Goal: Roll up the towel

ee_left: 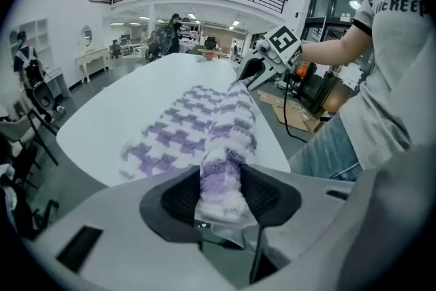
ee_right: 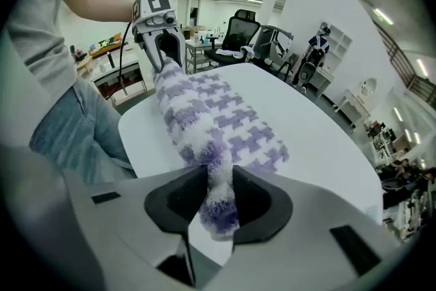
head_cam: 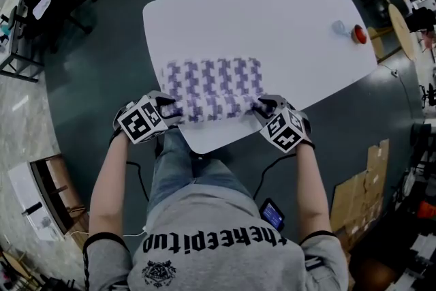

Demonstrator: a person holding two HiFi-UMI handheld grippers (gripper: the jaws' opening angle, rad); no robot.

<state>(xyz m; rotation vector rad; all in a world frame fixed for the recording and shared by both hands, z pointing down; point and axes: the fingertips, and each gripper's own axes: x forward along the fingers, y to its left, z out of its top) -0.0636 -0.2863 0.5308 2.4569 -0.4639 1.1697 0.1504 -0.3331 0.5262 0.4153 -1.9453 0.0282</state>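
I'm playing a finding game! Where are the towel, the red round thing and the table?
towel [head_cam: 212, 88]: head view, middle of its flat purple-and-white part.
red round thing [head_cam: 359, 34]: head view, its top.
table [head_cam: 272, 17]: head view, bare white top beyond the towel.

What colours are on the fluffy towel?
The towel is white with purple checks, clearest in the right gripper view.
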